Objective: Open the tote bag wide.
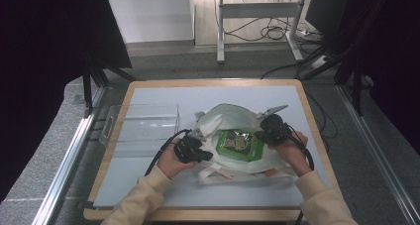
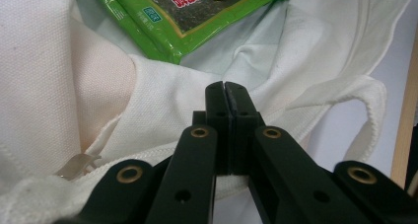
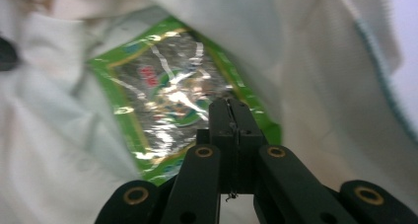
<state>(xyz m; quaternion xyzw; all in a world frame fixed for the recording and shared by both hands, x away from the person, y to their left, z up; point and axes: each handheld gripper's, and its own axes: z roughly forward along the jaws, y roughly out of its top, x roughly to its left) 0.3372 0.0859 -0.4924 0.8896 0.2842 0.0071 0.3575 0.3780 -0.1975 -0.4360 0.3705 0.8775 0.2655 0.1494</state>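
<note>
A white cloth tote bag (image 1: 233, 117) lies open in the middle of the table, with a green foil snack packet (image 1: 239, 143) inside its mouth. My left gripper (image 1: 208, 156) is at the bag's left rim. In the left gripper view its jaws (image 2: 225, 87) are shut, their tips just over the folded hem (image 2: 162, 93), and the packet (image 2: 197, 17) lies beyond. My right gripper (image 1: 259, 135) is at the packet's right edge. Its jaws (image 3: 229, 104) are shut over the shiny packet (image 3: 162, 98), with bag cloth (image 3: 315, 61) on both sides.
A clear plastic tray (image 1: 143, 123) lies left of the bag on the grey mat. The bag's handles (image 1: 218, 174) trail toward the front edge, one looping beside the left jaws (image 2: 365, 110). The wooden table rim (image 1: 317, 131) runs close on the right.
</note>
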